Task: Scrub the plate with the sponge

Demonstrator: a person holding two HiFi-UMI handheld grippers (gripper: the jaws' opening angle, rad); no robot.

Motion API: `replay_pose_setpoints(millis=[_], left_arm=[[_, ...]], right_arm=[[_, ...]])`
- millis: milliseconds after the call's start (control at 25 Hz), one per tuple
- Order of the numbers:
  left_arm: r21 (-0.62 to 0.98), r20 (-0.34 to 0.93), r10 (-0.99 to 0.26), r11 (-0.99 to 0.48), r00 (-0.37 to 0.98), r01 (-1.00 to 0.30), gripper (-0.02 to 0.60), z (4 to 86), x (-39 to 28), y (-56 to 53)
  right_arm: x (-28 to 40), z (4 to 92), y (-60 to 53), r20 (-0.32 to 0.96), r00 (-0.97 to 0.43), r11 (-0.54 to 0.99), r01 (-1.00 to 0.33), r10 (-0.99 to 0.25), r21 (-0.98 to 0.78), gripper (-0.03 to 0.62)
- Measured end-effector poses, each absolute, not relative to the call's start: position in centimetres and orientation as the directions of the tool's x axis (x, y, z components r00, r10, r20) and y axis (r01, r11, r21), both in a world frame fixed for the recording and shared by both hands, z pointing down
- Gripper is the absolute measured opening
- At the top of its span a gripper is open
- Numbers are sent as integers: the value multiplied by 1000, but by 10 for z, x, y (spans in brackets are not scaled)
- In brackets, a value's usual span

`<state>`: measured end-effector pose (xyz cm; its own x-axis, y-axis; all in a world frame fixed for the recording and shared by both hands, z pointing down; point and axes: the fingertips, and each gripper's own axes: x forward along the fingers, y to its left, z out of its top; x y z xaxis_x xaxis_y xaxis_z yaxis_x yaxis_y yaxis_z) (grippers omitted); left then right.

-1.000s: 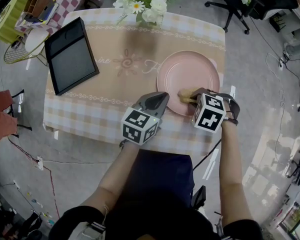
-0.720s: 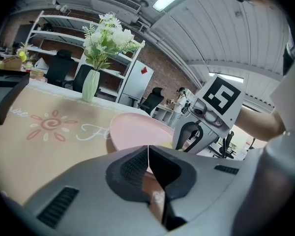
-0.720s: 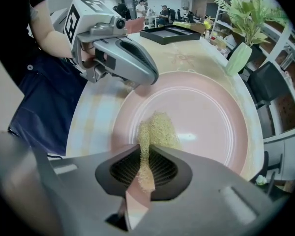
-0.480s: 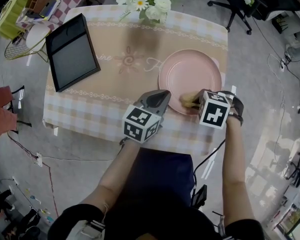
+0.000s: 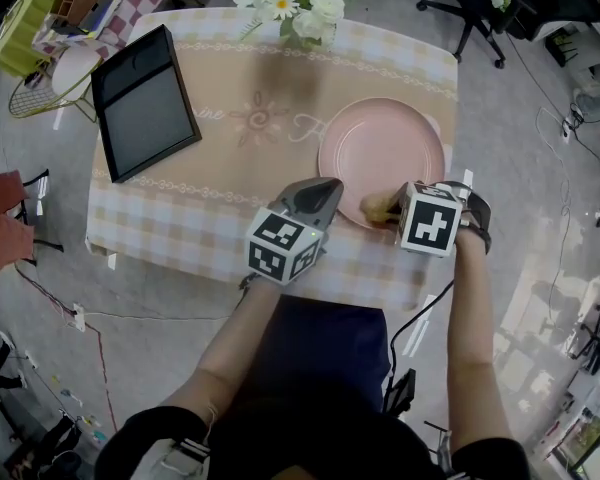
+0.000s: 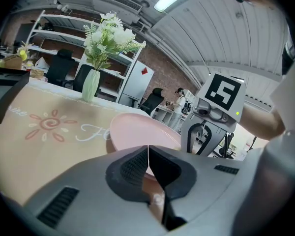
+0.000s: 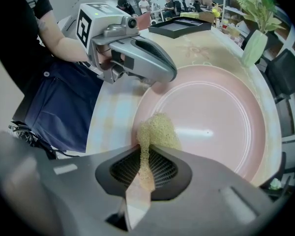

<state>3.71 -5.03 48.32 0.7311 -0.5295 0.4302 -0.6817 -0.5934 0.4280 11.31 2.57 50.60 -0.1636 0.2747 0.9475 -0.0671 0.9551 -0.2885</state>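
Note:
A round pink plate (image 5: 382, 148) lies on the right half of the table; it also fills the right gripper view (image 7: 221, 127) and shows beyond the left jaws (image 6: 137, 132). My right gripper (image 5: 392, 208) is shut on a yellowish sponge (image 5: 377, 206), which presses on the plate's near rim (image 7: 157, 129). My left gripper (image 5: 325, 196) is shut with nothing in it, its tip just left of the plate's near edge; its jaws meet in the left gripper view (image 6: 148, 156).
A black tray (image 5: 143, 105) lies at the table's left. A vase of white flowers (image 5: 305, 8) stands at the far edge. The patterned tablecloth (image 5: 250, 118) covers the table. A yellow basket (image 5: 25, 33) and office chairs (image 5: 470, 3) stand beyond the table.
The right gripper has drawn the sponge slightly toward the plate's near rim. The left gripper has stayed in place.

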Motion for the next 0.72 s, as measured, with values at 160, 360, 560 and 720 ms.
replay_pose_setpoints(millis=[160,360,560,720], left_arm=[[426,432,-531,-592,729,-684,12,483,36,-50],[421,436,-529,-595,728,-684,12,484,35,-49],[420,437,-529,-596,728,-685,12,484,35,-50],[413,440,-528,-599,726,-686,12,484,35,-50]], right_arm=[[114,503,30,940,-146,946,-50,309,-319,46],[126,502,33,941,-80,940,-68,328,-334,45],[115,496,38,927,-111,931,-24,359,-364,44],[122,494,39,932,-100,935,-39,348,-353,44]])
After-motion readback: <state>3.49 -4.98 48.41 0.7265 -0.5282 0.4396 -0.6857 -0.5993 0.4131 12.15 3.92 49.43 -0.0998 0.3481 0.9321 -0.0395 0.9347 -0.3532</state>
